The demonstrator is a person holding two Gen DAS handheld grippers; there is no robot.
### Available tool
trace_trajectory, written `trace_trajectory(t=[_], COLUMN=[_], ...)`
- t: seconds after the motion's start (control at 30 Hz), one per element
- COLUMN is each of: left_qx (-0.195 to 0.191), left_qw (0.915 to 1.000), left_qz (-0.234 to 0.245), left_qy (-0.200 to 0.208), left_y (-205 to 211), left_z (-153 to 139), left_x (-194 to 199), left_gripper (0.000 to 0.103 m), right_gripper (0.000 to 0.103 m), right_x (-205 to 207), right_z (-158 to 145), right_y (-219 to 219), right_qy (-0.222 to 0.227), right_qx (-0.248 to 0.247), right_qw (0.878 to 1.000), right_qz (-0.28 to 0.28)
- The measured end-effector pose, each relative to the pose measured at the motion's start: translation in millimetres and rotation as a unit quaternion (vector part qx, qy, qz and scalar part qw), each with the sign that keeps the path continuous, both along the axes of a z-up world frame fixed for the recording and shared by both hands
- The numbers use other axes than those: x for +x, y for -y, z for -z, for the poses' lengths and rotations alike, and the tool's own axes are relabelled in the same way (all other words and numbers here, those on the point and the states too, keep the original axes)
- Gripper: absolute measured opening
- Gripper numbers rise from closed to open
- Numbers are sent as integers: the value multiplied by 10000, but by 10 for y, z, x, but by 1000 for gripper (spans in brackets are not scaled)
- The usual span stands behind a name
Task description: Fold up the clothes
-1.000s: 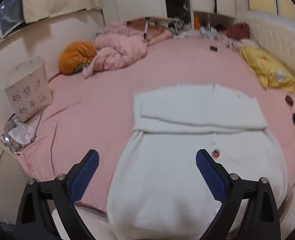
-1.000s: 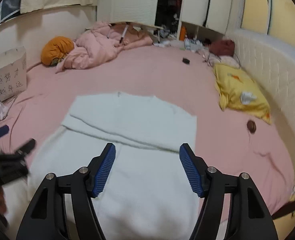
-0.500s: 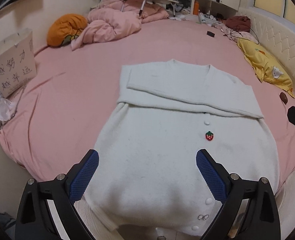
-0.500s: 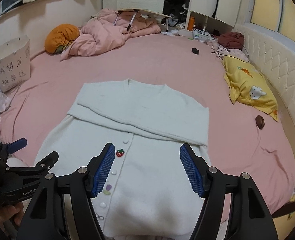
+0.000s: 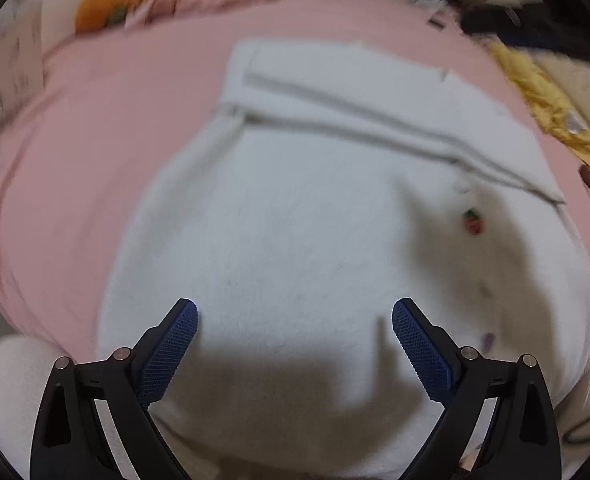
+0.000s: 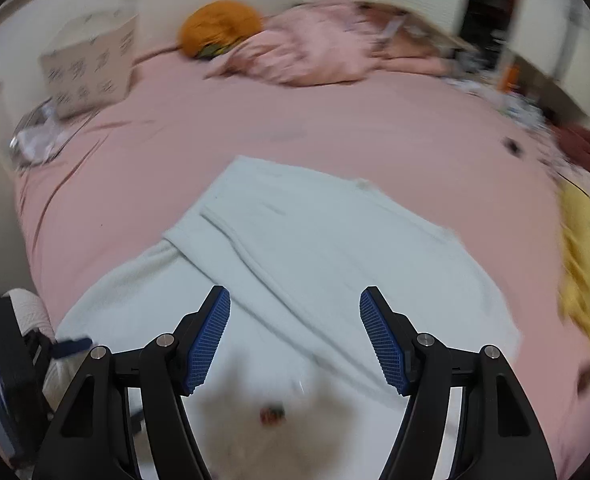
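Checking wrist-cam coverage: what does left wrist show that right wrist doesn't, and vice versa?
Only the left wrist view: the open left gripper head-on over the cardigan's lower body, and a purple button near the hem.

Only the right wrist view: the open right gripper, the cardboard box in full, and a dark red bundle at far right.

Both: the white cardigan with sleeves folded across its chest, its strawberry button, the pink bedsheet, the orange cushion, the pink duvet and the yellow pillow. Both views are motion-blurred.
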State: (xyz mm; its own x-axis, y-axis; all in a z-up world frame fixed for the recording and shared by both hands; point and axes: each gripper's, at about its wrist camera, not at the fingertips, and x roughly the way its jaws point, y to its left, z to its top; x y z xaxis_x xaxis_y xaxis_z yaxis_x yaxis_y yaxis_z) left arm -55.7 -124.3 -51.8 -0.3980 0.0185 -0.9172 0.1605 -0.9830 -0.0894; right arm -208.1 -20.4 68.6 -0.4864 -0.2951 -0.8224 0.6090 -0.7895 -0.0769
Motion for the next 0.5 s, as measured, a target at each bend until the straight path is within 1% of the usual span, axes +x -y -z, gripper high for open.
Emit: trace_trajectory(t=[0.03,0.17,0.3,0.4,0.47,0.5], left_qx=[39,57,55,116,143,154], left_qw=[9999,9999,9999,9998,9998,9998], left_qz=[-60,-122,-111,-121,-126,-128], left_qy=[79,87,98,88,94,95], left_y=[20,27,22,30,29,27], left_z=[46,82,115,118,125,127], left_x=[-17,-43,-60,-60,-59,-57], left_gripper=[98,98,98,99,99,99], right_gripper=[68,68,68,68,68,68], right_x=[-108,-461,-707,-884,-992,-1021], right_z=[86,431,767,968,1119,1156], right_y=[124,602,1049,1213,1236,1206], right_qy=[97,473,693,820,875,924], right_qx=[57,217,482,619,774,651], right_qw=[9998,9963,9920,9911,9912,9921], right_qz=[-162,-683,-938,-847,-623,-548])
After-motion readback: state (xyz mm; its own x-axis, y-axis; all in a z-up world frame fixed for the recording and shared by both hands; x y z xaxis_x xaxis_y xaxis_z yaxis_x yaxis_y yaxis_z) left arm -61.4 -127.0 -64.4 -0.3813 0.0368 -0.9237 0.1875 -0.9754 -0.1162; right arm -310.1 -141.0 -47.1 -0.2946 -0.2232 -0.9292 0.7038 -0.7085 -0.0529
